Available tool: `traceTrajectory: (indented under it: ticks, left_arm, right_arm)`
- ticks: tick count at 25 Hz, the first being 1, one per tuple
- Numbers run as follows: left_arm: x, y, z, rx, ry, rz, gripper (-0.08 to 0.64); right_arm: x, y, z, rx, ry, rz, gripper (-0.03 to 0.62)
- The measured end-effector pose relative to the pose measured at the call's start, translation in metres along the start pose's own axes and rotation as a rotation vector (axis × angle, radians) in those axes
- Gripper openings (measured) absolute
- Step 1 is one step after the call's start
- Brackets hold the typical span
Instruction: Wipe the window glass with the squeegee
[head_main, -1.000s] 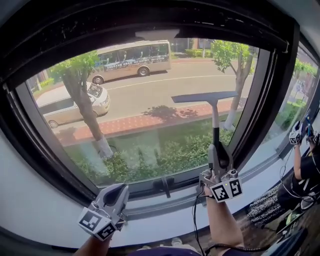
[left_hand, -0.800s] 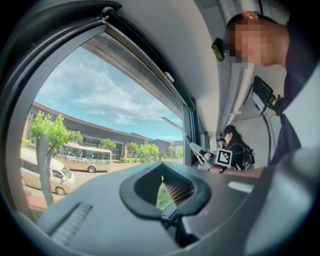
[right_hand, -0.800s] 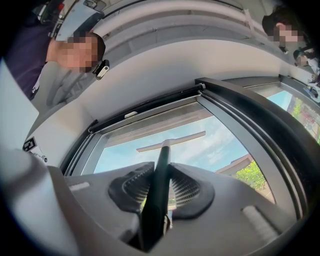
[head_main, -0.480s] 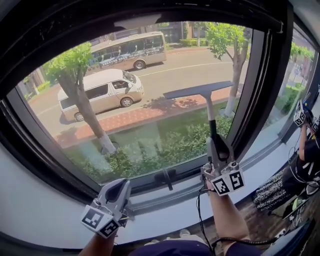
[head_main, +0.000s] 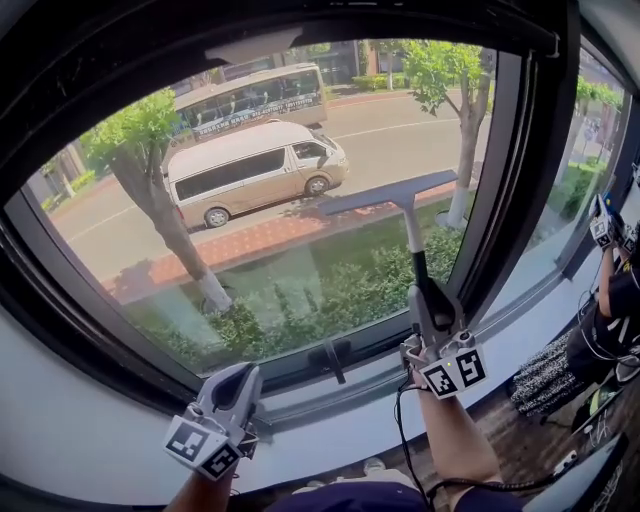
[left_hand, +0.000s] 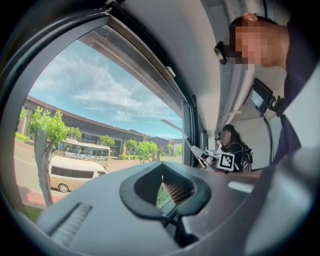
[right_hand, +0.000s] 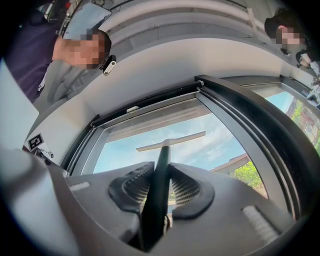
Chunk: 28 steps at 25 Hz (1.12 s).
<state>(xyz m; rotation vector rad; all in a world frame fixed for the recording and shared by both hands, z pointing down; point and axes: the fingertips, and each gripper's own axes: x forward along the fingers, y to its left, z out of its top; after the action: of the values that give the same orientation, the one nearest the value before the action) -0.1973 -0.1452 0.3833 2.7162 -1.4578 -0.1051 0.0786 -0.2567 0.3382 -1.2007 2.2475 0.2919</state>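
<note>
The squeegee has a wide dark blade (head_main: 390, 192) lying against the window glass (head_main: 250, 240), tilted with its right end higher. A pale neck runs down to its dark handle (head_main: 420, 270). My right gripper (head_main: 430, 300) is shut on that handle, below the blade, at the pane's right side. In the right gripper view the handle (right_hand: 158, 192) runs up between the jaws to the blade (right_hand: 172, 141). My left gripper (head_main: 230, 392) rests low by the sill, shut, with nothing in it. In the left gripper view the left gripper (left_hand: 165, 189) holds only air.
A dark window frame (head_main: 515, 170) surrounds the pane, with a latch handle (head_main: 333, 358) at the bottom rail and a white sill (head_main: 330, 425) below. Another person (head_main: 610, 300) holding grippers stands at the right by the adjoining window.
The squeegee blade has shifted slightly left on the glass and tilted more, with my right gripper still on the handle. Outside, a van has driven to the right. My left gripper stayed put.
</note>
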Motion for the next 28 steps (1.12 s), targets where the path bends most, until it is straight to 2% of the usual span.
traceTrajectory:
  ticks: [28]
  left_arm:
    - [0.008,-0.023,-0.007,0.02,0.054,-0.034,0.003]
  right_arm:
    - [-0.042,0.006,-0.044,0.052,0.089,-0.01,0.101]
